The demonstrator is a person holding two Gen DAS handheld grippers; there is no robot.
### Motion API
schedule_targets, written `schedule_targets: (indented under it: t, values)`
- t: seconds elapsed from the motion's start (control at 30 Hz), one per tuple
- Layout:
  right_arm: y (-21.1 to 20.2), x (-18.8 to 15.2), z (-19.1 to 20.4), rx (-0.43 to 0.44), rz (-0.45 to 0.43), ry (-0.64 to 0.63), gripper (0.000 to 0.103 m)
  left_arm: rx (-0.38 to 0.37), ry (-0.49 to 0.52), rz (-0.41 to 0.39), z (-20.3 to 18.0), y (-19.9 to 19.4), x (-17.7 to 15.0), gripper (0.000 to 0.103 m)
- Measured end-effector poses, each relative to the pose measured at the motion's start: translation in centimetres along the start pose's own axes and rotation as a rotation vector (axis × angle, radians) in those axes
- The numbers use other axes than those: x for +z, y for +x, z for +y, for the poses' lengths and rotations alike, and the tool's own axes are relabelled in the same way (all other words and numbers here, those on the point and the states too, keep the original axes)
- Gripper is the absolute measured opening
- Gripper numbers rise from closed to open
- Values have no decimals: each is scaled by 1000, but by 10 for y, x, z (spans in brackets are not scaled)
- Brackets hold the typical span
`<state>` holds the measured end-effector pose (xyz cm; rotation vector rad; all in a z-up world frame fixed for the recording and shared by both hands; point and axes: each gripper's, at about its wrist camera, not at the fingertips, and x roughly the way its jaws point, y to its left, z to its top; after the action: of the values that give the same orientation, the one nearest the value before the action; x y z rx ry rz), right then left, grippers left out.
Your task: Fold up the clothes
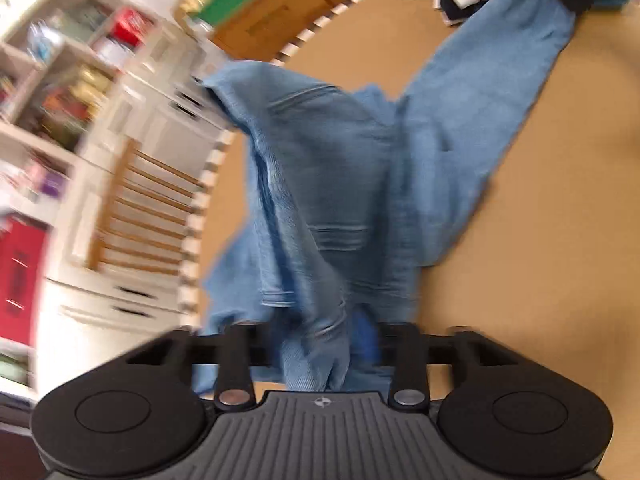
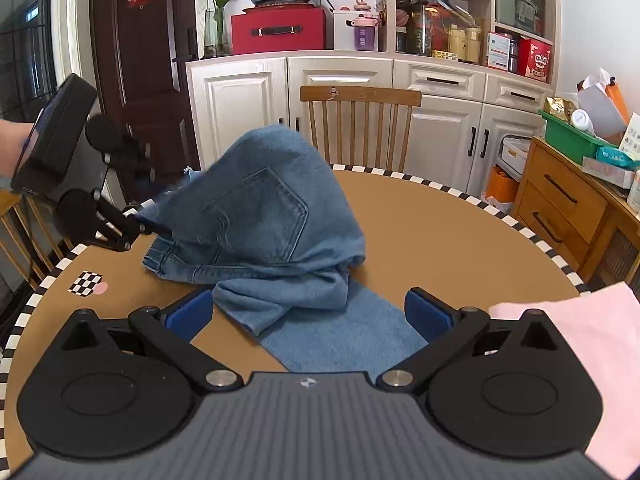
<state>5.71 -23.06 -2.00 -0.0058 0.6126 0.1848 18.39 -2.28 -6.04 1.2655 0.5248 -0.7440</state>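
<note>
A: Jeans (image 2: 264, 216) are on the round table (image 2: 460, 240), waist end bunched and lifted at the far left edge, one leg trailing flat toward the near side.

B: Left gripper (image 1: 320, 344)?

A: Denim runs between its fingers in its own view. From across the table it sits at the waistband. Whether the pads are biting, can't tell; that view is smeared.

B: Right gripper (image 2: 308, 312)?

A: Spread wide, blue pads (image 2: 192, 312) either side of the flat leg, not touching it.

B: Risks?

A: I'd say a weak left grip: denim is heavy, so the waist could slide out and slump over the table edge. The layers are also twisted, so a fold from here would likely set crooked. The pink cloth (image 2: 580, 344) lies just beside the right gripper and could get dragged along.

B: Containers?

A: Green bin (image 2: 572, 144) on the wooden dresser (image 2: 560, 200) holds packets and a bottle. Red box (image 2: 280, 32) on the cabinet is closed, contents unknown.
</note>
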Motion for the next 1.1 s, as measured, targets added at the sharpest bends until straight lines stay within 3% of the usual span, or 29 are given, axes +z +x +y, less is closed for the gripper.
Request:
schedule_targets:
  t: [0.07, 0.17, 0.2, 0.23, 0.3, 0.37, 0.43, 0.53, 0.73, 0.87, 0.93, 1.03, 1.1]
  values:
    - [-1, -2, -3, -2, 6, 17, 102, 21, 55, 5, -4, 7, -3, 59]
    - [-1, -4, -9, -9, 15, 51, 102, -74, -1, 84, -4, 32, 0, 16]
    - [-2, -4, -11, -12, 16, 58, 102, -123, -70, 96, -1, 34, 0, 15]
    - [-4, -4, -13, -13, 12, 55, 101, -175, -177, 94, 4, 36, 2, 13]
    - [-7, -4, -17, -17, 4, 49, 94, -309, -494, 78, 23, 34, -1, 13]
    - [-5, -5, -19, -22, 10, 39, 81, -454, -829, 31, 43, 27, -13, 13]
    - [0, -8, -18, -23, 24, 53, 56, -604, -1110, -57, 56, 16, -30, 11]
    - [11, -16, -10, -9, 37, 48, 60, -821, -1429, -185, 63, 0, -44, 10]
    - [9, -40, 48, 61, -87, -142, 85, -1018, -1845, -396, 73, -18, -42, 10]
    - [2, -47, 83, 88, -126, -184, 94, -1033, -1925, -534, 89, -31, -3, 10]
    - [2, -49, 100, -39, -162, -233, 100, -1034, -1927, -573, 97, -40, 16, 10]
    - [9, -54, 111, -238, -191, -253, 100, -1052, -1922, -606, 104, -46, 35, 10]
    - [20, -59, 110, -299, -177, -254, 99, -1055, -1909, -614, 104, -54, 39, 11]
